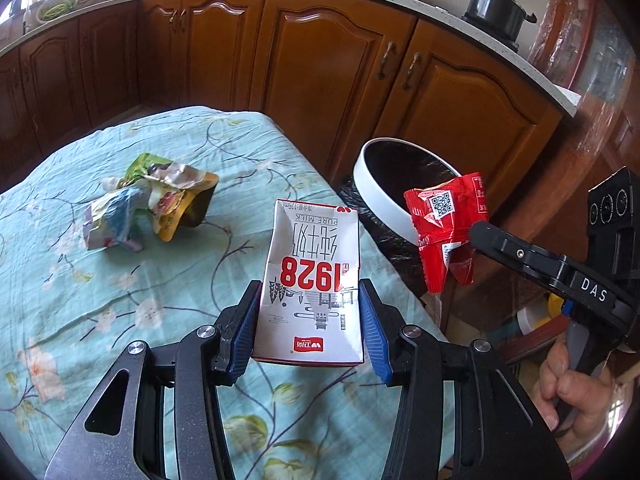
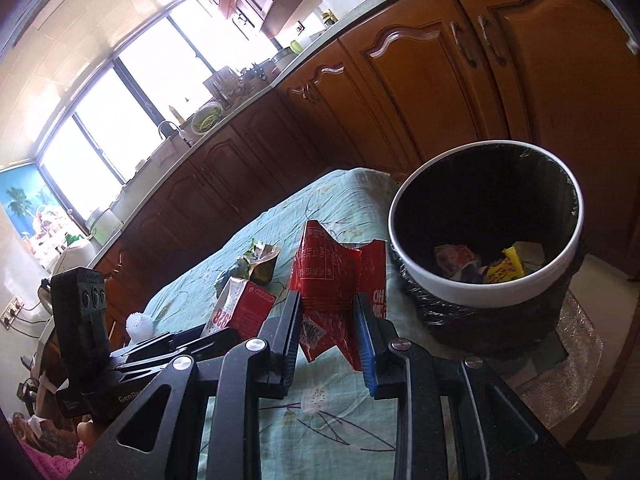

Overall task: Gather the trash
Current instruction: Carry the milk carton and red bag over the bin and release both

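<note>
My left gripper (image 1: 310, 304) is shut on a white milk carton (image 1: 312, 280) marked 1928 and holds it above the teal floral tablecloth (image 1: 100, 320). My right gripper (image 2: 328, 308) is shut on a red snack wrapper (image 2: 336, 276), held just left of the trash bin (image 2: 520, 280). The wrapper also shows in the left wrist view (image 1: 448, 220), in front of the bin's white rim (image 1: 384, 204). The bin has a black liner and several wrappers at its bottom. A pile of crumpled wrappers (image 1: 152, 204) lies on the table at the far left. The carton also shows in the right wrist view (image 2: 240, 312).
Wooden kitchen cabinets (image 1: 320, 80) run behind the table and bin. A black pot (image 1: 496, 8) stands on the counter. The bin stands off the table's right edge on a low glass surface (image 2: 576, 344). A white spiky ball (image 2: 140, 324) lies near the table's left edge.
</note>
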Available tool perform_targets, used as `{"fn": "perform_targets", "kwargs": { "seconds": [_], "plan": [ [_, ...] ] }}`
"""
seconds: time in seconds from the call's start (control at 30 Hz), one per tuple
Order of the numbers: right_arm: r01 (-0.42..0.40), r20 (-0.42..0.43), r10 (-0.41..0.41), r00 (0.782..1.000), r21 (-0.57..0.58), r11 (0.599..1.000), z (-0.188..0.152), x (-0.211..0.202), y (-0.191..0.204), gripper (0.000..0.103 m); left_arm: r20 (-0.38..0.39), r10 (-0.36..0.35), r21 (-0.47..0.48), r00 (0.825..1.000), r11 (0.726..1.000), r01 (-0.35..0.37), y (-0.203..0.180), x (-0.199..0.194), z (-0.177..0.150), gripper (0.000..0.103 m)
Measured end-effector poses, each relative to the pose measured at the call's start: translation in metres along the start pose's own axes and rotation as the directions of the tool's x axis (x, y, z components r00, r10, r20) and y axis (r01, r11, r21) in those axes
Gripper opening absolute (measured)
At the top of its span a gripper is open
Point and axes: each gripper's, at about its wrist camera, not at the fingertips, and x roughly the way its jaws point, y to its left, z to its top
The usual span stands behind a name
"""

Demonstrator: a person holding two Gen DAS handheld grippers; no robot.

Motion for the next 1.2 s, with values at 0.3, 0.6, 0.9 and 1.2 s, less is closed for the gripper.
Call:
{"fn": "perform_targets", "kwargs": {
  "seconds": [0.3,0.6,0.9,1.2],
  "plan": [
    [0.031,0.044,-0.032,0.999,0.032,0.999,0.013,-0.016,-0.028,0.026,-0.002,-0.023,0.058,1.000,0.998,0.023,-0.030,0.017,0.023,0.046],
    [0.072,0.075,-0.077,0.994,0.059,0.996,0.029,-0.023,-0.051,0.026,-0.011,-0.035,0.080,0.999,0.996,0.036,-0.048,0.035,0.042,0.046],
    [0.111,0.093,-0.117,0.989,0.064,0.992,0.042,-0.028,-0.064,0.026,0.002,-0.050,0.133,0.999,0.990,0.049,-0.075,0.049,0.072,0.046],
    [0.136,0.096,-0.142,0.985,0.068,0.988,0.052,-0.029,-0.076,0.026,0.000,-0.047,0.183,0.999,0.982,0.046,-0.094,0.064,0.092,0.046]
  ]
}}
